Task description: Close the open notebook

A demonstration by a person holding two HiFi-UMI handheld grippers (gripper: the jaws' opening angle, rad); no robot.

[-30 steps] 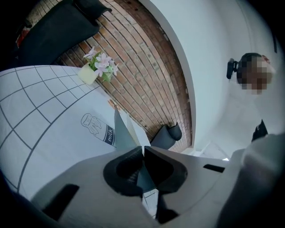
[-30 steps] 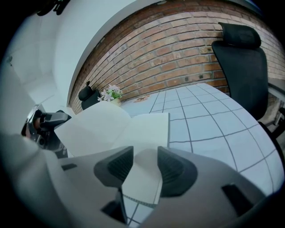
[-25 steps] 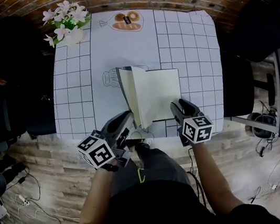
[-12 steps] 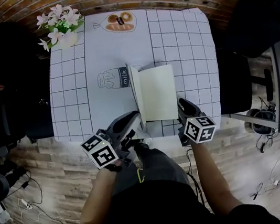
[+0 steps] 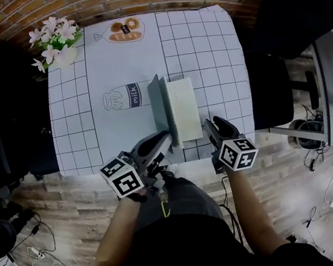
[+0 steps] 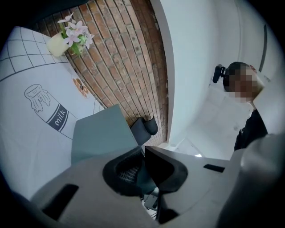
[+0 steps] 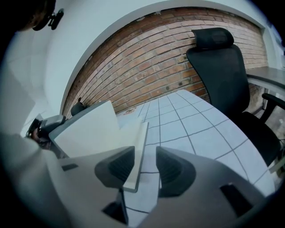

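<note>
The notebook [image 5: 185,112] lies at the table's near edge, half closed. Its grey-green left cover [image 5: 158,106] stands steeply over the cream pages. My left gripper [image 5: 163,141] is shut on that cover's near edge; in the left gripper view the cover [image 6: 100,133] rises from the closed jaws of this gripper [image 6: 143,167]. My right gripper [image 5: 211,129] sits at the near right corner of the notebook. Its jaws have just been closing a little. In the right gripper view the corner of the page block [image 7: 136,151] lies between the jaws of my right gripper [image 7: 144,168], with a gap at the right pad.
A white checked tablecloth [image 5: 86,127] with a milk-bottle print [image 5: 121,97] and a doughnut print [image 5: 123,30] covers the table. A flower pot [image 5: 53,42] stands at the far left corner. A black office chair [image 5: 276,89] is beside the table's right edge.
The left cover has swung up and to the right over the pages, narrowing the opening. My left gripper moved right with it. The right gripper stayed near the right corner.
</note>
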